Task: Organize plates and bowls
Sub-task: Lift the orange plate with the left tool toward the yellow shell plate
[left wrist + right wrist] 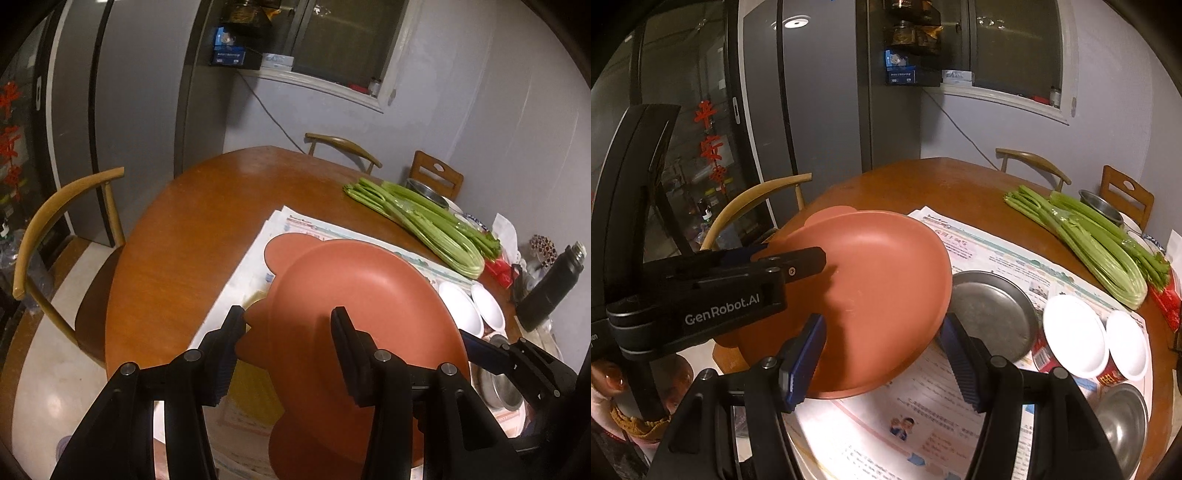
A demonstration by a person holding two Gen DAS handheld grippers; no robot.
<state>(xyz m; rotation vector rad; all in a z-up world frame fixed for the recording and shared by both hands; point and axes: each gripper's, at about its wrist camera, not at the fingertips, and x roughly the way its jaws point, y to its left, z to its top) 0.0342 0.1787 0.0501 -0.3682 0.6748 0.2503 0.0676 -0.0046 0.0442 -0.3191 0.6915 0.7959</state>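
While aloft, plate (871, 288) rim betw. tools (288, 319) (882, 326)

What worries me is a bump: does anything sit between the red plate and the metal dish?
Nothing visible does. The red plate hangs right beside the metal dish, its rim overlapping the dish's edge in the right view.

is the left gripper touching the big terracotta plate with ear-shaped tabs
Touching: in the right wrist view the left gripper clamps the terracotta plate's far rim.
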